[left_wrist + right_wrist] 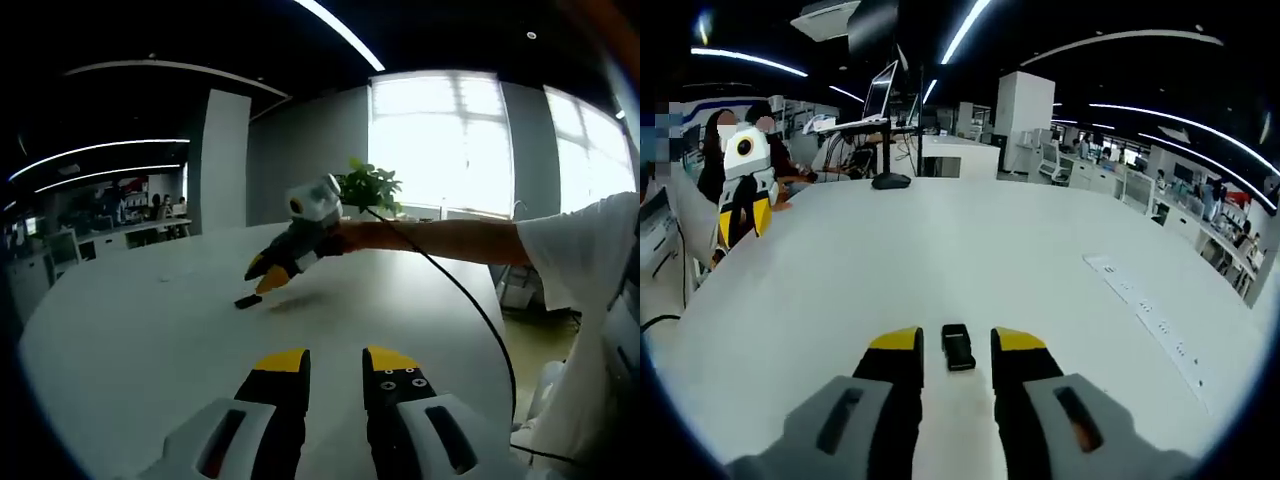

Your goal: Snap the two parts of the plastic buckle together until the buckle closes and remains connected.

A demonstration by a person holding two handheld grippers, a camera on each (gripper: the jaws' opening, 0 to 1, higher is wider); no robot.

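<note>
Buckle (958, 347) on table (1040, 260), looks joined; your right gripper (956, 345) open astride it; left gripper (335, 362) open, empty.

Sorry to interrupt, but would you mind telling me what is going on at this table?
A person is working with tongs in each hand at a white table. The right tongs are open, with a small black buckle lying on the table between the jaws, not yet gripped. The left tongs are open and empty, held farther back.

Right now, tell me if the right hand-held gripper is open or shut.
Open: right hand-held gripper jaws stand apart, the buckle lying untouched between them.
</note>
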